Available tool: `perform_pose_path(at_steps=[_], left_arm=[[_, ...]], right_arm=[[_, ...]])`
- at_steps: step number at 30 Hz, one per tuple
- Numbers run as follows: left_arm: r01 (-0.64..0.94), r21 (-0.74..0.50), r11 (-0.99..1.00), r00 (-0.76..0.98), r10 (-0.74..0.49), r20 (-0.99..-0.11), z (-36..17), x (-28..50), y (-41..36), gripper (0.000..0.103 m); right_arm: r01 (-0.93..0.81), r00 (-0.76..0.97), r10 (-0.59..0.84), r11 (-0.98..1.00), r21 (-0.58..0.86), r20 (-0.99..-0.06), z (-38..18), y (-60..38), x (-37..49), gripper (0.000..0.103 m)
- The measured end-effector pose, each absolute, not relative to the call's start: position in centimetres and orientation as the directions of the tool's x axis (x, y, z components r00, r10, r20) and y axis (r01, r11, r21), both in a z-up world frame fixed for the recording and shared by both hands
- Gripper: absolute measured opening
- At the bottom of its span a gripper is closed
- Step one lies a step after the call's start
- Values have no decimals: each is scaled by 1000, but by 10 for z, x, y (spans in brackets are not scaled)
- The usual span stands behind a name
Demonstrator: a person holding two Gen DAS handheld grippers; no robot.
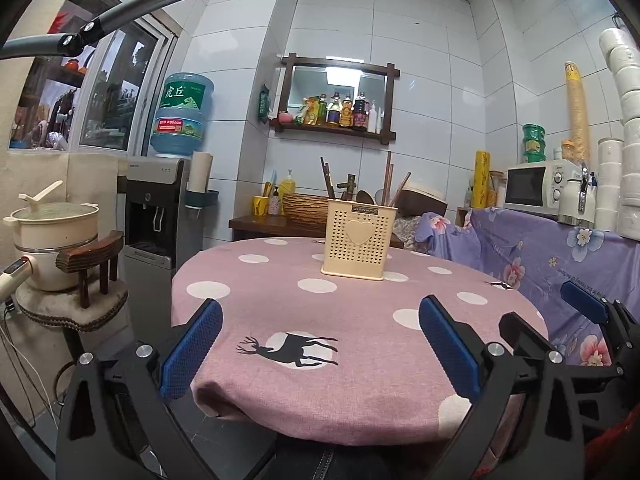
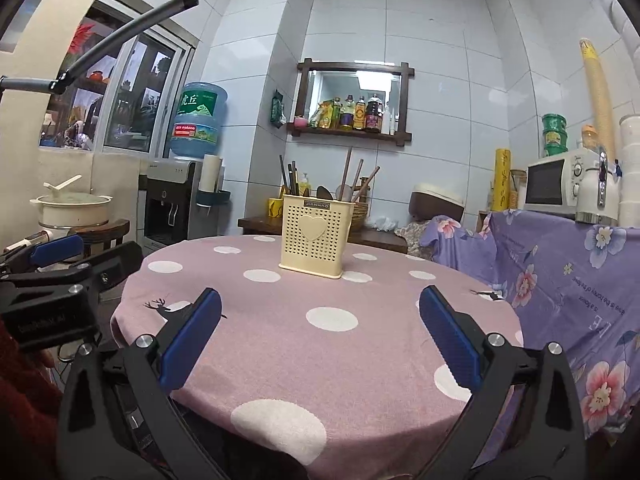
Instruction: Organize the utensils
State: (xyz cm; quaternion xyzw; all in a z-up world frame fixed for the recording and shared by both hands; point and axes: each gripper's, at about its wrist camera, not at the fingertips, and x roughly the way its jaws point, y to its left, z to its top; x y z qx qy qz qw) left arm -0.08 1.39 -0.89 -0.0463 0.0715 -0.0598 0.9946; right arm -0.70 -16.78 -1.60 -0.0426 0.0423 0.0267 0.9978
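Note:
A cream perforated utensil holder with a heart on its front stands upright at the far side of the round table. Chopsticks and spoons stick up out of it. My left gripper hangs open over the table's near edge, nothing between its blue pads. My right gripper is also open and empty, near the front of the table. The holder is well beyond both. The right gripper shows at the right edge of the left wrist view.
The pink tablecloth has white dots and a deer print. A water dispenser and a pot on a stool stand left. A purple floral cloth covers the counter at right, with a microwave. A wall shelf with bottles hangs behind.

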Motion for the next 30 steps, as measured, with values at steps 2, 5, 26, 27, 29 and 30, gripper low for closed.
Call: perform_pose_path(at_steps=[2, 5, 26, 27, 29, 30], left_arm=[[106, -100, 989, 984, -119, -135, -10, -3, 15, 98], [96, -97, 991, 984, -109, -138, -9, -4, 17, 98], [92, -101, 991, 984, -106, -143, -11, -6, 20, 98], [92, -101, 991, 984, -106, -144, -11, -6, 20, 98], [92, -100, 991, 984, -105, -142, -11, -6, 20, 98], [92, -100, 991, 984, -106, -143, -11, -6, 20, 98]], right_arm=[[-52, 996, 44, 994, -92, -83, -16, -168, -6, 97], [-48, 996, 40, 994, -99, -79, -15, -169, -7, 97], [-58, 995, 51, 994, -88, -89, -13, -167, -6, 97], [-61, 994, 53, 995, -83, -93, -13, -167, -6, 97], [-58, 995, 51, 995, -78, -91, -13, -167, -7, 97], [-56, 995, 49, 995, -80, -88, -13, -167, -7, 97]])
